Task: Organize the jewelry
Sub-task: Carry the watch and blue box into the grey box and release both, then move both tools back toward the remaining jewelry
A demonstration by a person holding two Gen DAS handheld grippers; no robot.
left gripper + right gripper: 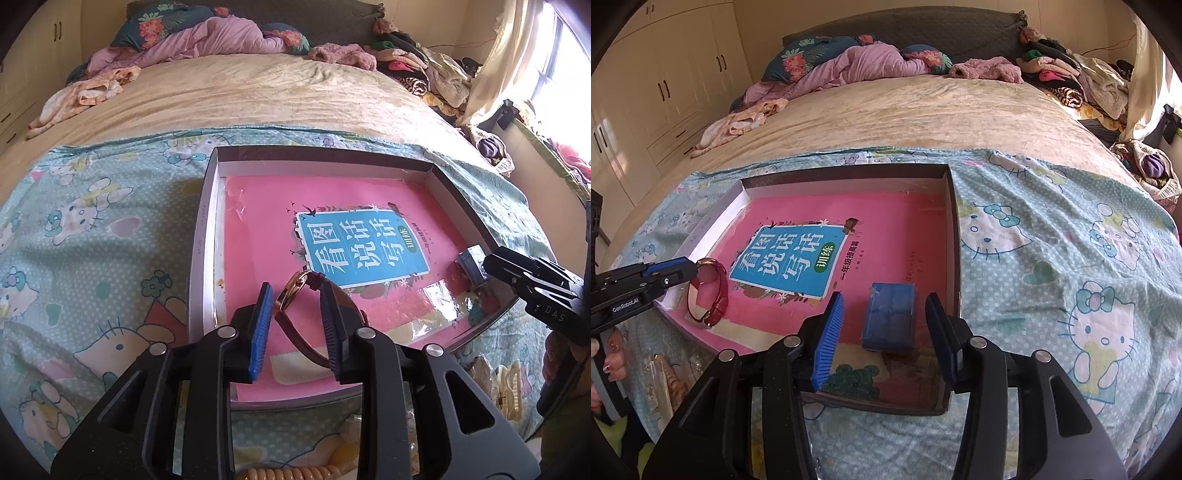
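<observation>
- Left wrist view: left gripper (295, 295) pinching wristwatch (295, 291) by its red strap, low over tray (201, 236).
- Right gripper (884, 314) spread wide, straddling blue box (891, 317).
- Lower watch flat onto pink book (258, 229) before releasing.

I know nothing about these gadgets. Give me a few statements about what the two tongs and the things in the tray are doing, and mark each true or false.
1. The left tongs have the red-strapped watch between their fingers. True.
2. The blue box is lifted clear of the tray. False: it rests on the pink book cover in the tray, between the right tongs' open fingers, untouched.
3. The tray sits on a cartoon-cat blanket. True.
4. The watch has a green strap. False: the strap is dark red, with a gold-coloured case.
5. The watch and the box lie at the same end of the tray. False: watch on the left, box on the right.
</observation>
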